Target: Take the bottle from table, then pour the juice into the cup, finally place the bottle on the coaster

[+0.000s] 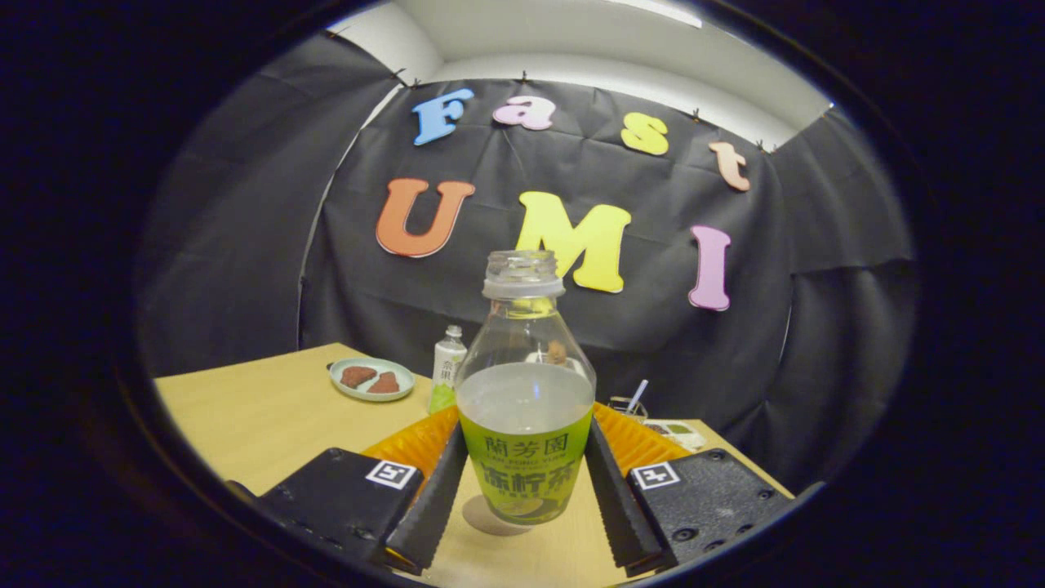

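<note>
- While the gripper (pixel 525 482) is reaching forward over the table (pixel 253 416), its two fingers (pixel 433 498) are pressing against the left and right sides of the bottle (pixel 525 408), pinching it at the level of the green label.
- The bottle is standing upright between the fingers, with its cap off and its mouth open at the top; pale liquid is filling it to about the top of the label.
- The bottle's bottom appears to be hanging a little above the wooden tabletop, where a small round shadow is lying just left of it; whether it is touching the table I cannot tell.
- An orange ribbed thing (pixel 416 441) is showing behind the fingers on both sides of the bottle; what it is I cannot tell.
- Beyond the fingers, just left of the held bottle, a smaller white bottle (pixel 446 367) with a white cap and a green lower band is standing upright.
- Further left, a pale plate (pixel 371 380) is sitting on the table, carrying two reddish-brown pieces.
- To the right, behind the orange thing, a small clear container (pixel 627 406) with a white stick leaning in it is standing near the far table edge, with a flat tray (pixel 673 431) just beside it.
- Black cloth (pixel 245 245) is hanging behind the table.
</note>
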Demonstrator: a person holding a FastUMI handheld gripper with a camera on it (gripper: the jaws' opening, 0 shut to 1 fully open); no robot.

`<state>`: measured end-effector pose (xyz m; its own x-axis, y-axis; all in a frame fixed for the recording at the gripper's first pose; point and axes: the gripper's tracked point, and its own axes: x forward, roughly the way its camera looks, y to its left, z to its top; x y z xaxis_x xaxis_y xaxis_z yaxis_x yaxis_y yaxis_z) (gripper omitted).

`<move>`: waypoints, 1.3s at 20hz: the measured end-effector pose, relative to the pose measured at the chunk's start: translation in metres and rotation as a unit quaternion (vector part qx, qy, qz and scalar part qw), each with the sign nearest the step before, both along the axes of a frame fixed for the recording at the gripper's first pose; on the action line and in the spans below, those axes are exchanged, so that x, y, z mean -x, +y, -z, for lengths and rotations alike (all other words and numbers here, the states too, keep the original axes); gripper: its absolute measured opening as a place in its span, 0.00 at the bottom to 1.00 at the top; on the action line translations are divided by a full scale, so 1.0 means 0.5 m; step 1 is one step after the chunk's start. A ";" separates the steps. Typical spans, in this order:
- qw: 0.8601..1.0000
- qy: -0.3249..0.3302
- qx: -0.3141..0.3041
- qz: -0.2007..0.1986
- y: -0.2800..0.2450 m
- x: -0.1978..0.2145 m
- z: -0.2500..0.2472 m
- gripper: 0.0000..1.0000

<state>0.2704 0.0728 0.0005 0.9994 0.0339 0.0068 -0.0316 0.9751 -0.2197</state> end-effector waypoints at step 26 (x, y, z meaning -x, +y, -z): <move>0.995 0.089 -0.050 -0.013 -0.016 -0.165 0.197 0.84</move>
